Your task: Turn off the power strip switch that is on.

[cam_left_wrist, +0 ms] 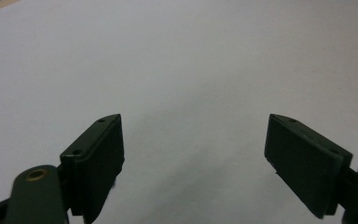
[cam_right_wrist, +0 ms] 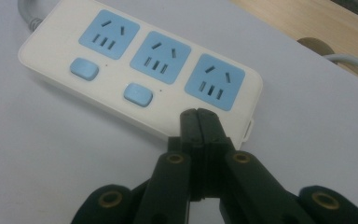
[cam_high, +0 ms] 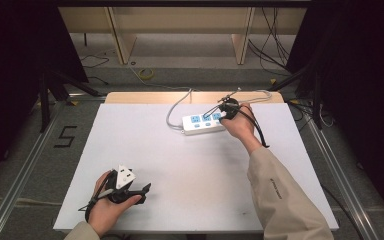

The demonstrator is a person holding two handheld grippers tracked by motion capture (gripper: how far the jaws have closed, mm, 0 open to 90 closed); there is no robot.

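The power strip (cam_right_wrist: 140, 70) looks hard, light and smooth, so grab its long sides; the right tongs (cam_right_wrist: 198, 114) are closed tight on nothing, touching its edge, and the left tongs (cam_left_wrist: 193, 154) are wide open and empty

The worktop (cam_high: 180, 165) is a pale grey-white board with a strip of light wood showing along its far edge. A white power strip (cam_high: 204, 123) lies flat on it near the far edge, a little right of the middle, its long side running roughly along that edge. The strip has three blue sockets in a row, with two blue buttons visible beside them in the right gripper view. Its grey cord (cam_high: 175, 111) leaves the left end, loops on the board and runs toward the far edge. Near the front left corner the person's left hand (cam_high: 109, 206) rests on the board with the left gripper (cam_high: 142, 190).
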